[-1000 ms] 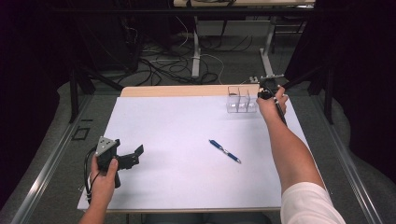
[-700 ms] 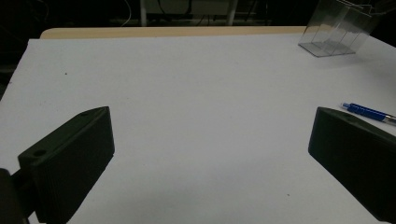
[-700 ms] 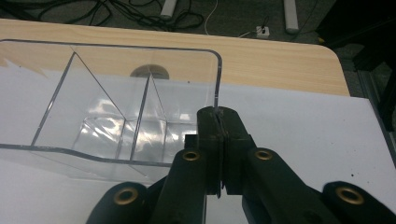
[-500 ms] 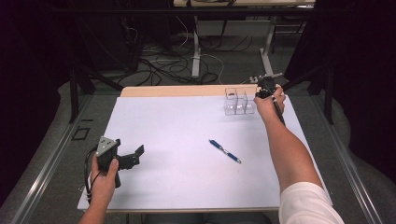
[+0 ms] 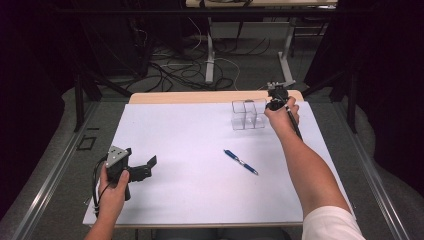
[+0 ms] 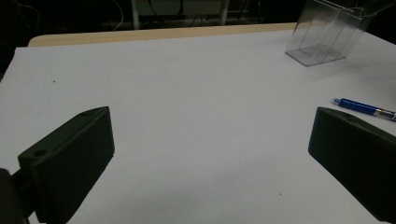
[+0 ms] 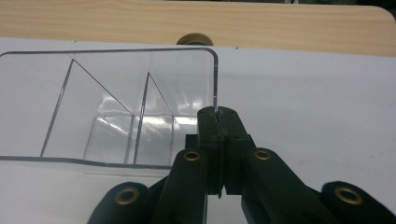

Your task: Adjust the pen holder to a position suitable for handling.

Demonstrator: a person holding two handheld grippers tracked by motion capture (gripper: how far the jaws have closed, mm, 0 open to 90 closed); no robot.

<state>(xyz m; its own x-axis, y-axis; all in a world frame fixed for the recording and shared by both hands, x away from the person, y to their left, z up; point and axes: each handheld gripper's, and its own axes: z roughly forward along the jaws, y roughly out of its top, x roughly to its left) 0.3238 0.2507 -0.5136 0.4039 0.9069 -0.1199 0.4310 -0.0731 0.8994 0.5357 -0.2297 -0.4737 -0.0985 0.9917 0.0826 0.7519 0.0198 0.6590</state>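
Pinching clear organizer (image 7: 116, 102) wall w/ right gripper (image 7: 218, 114), long axis left-right

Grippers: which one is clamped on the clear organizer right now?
The right gripper, at the far right of the table: its jaws are pinched shut on the clear organizer's side wall. The left gripper sits open, holding nothing.

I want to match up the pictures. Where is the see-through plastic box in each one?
High view: the clear plastic divided box stands far right on the white table, by the right gripper.
Left gripper view: top right.
Right gripper view: left centre, wall pinched.
Shared landmark: the table's wooden edge.
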